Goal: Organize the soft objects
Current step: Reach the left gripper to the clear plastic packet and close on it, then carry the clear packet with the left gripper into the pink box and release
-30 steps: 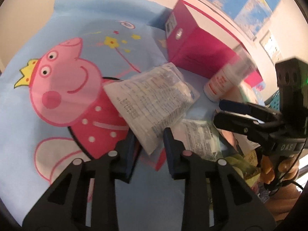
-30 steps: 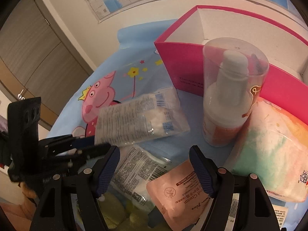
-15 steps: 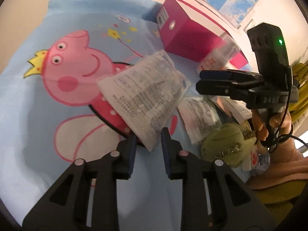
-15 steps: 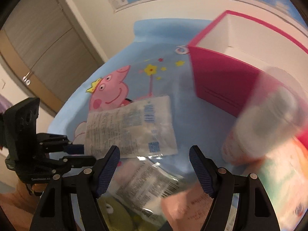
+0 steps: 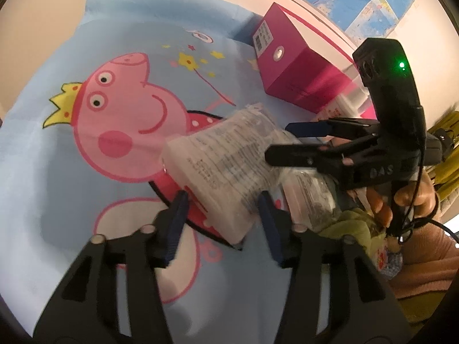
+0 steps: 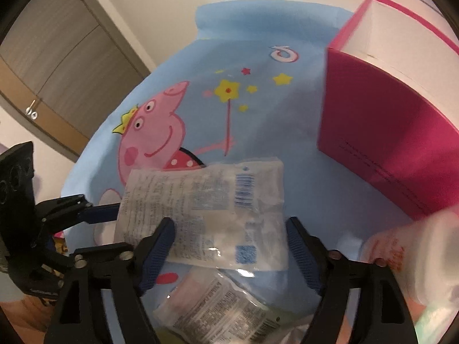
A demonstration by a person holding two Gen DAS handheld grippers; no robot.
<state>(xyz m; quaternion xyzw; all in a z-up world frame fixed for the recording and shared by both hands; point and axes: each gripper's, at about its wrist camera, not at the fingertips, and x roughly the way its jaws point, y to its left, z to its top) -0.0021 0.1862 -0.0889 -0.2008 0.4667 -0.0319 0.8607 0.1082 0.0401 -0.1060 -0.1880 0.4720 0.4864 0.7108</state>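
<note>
Having just opened off the wipes packet [image 5: 226, 172], left gripper [image 5: 222, 215] jaws.

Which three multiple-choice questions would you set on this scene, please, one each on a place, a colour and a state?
1. The pink box stands:
A) on the blue cloth
B) on the floor
C) on top of the clear packet

2. The printed pig's crown is:
A) red
B) yellow
C) green

3. The left gripper is:
A) clamped shut on nothing
B) open, astride the packet's corner
C) holding a bottle

Key:
1 A, the cloth runs under the box.
2 B, the crown is yellow.
3 B, its jaws have just been opening, with the packet between them.
</note>
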